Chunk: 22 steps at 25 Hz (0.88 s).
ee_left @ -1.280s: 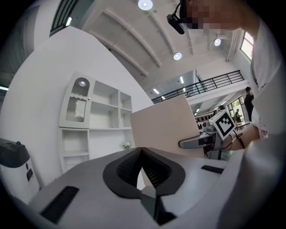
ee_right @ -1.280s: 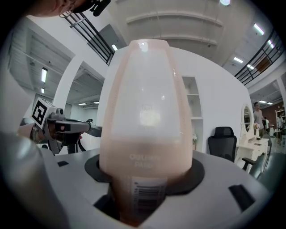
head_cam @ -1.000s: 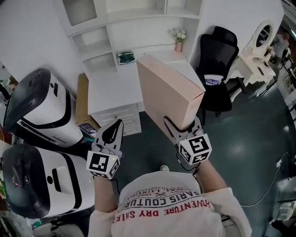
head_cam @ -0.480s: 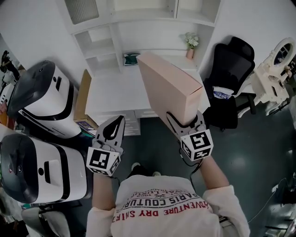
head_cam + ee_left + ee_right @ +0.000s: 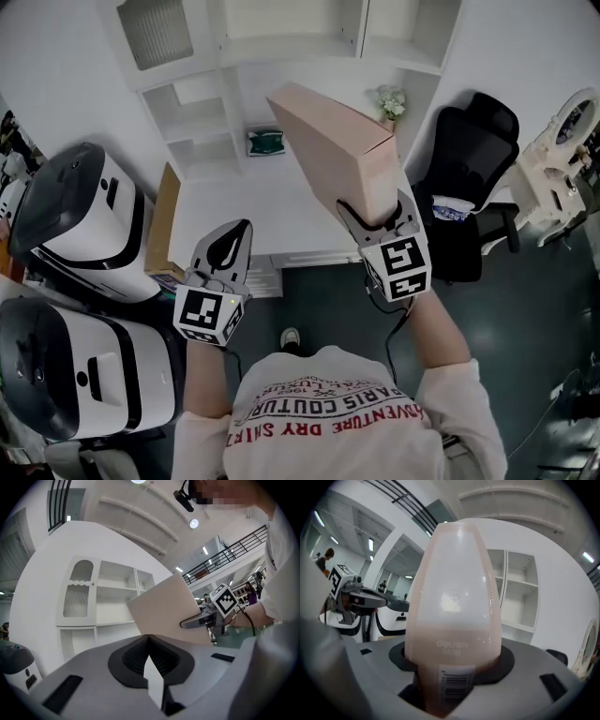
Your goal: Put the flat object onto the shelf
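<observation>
A flat, pale pink box (image 5: 328,145) stands on edge in the air over the white desk (image 5: 225,211), its far end tilted toward the white shelf unit (image 5: 239,52). My right gripper (image 5: 375,214) is shut on the box's near end. In the right gripper view the box (image 5: 454,597) fills the middle, with a barcode label down between the jaws. My left gripper (image 5: 232,251) hangs lower left of the box, shut and empty. In the left gripper view its jaws meet at the tip (image 5: 149,638), and the box (image 5: 164,609) shows beyond them.
A black office chair (image 5: 469,141) stands right of the desk. Two large white and black machines (image 5: 75,216) (image 5: 75,375) fill the left side. A small flower pot (image 5: 389,103) and a green item (image 5: 265,141) sit at the back of the desk. A cardboard sheet (image 5: 164,216) leans beside it.
The right gripper has lifted the box higher and carried it toward the shelf unit. The left gripper has stayed shut and in much the same place.
</observation>
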Available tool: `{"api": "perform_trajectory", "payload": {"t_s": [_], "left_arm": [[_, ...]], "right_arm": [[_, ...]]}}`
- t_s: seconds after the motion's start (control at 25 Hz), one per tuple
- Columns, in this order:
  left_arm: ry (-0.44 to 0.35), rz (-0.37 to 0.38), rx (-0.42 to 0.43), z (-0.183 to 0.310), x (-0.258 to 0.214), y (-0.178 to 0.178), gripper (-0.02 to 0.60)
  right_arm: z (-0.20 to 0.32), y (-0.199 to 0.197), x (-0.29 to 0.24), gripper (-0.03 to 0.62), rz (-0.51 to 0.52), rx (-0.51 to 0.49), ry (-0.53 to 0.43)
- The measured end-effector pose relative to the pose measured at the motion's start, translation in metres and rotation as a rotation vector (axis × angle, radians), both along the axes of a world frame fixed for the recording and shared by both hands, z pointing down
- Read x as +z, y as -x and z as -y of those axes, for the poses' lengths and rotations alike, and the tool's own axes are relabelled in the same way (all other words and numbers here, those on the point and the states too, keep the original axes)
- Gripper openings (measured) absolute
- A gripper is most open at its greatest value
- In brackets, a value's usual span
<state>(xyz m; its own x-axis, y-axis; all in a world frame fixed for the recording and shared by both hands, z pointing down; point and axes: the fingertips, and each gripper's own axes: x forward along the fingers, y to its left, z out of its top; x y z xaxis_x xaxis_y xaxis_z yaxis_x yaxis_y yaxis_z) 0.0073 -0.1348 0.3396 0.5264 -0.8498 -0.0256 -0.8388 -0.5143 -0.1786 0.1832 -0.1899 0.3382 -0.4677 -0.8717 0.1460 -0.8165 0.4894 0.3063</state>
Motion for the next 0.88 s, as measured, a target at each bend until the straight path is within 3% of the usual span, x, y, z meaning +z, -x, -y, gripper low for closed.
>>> {"api": "perform_trajectory", "payload": {"t_s": [0.24, 0.52, 0.88], "left_arm": [[-0.023, -0.004, 0.023, 0.043, -0.008, 0.008, 0.011], [-0.011, 0.008, 0.021, 0.079, -0.007, 0.033, 0.011], [-0.007, -0.003, 0.005, 0.118, -0.004, 0.064, 0.011]], "right_arm": [[0.07, 0.005, -0.044, 0.304, -0.282, 0.068, -0.115], [0.143, 0.036, -0.093, 0.304, -0.579, 0.103, -0.228], [0.221, 0.075, -0.128, 0.304, -1.044, 0.229, -0.386]]}}
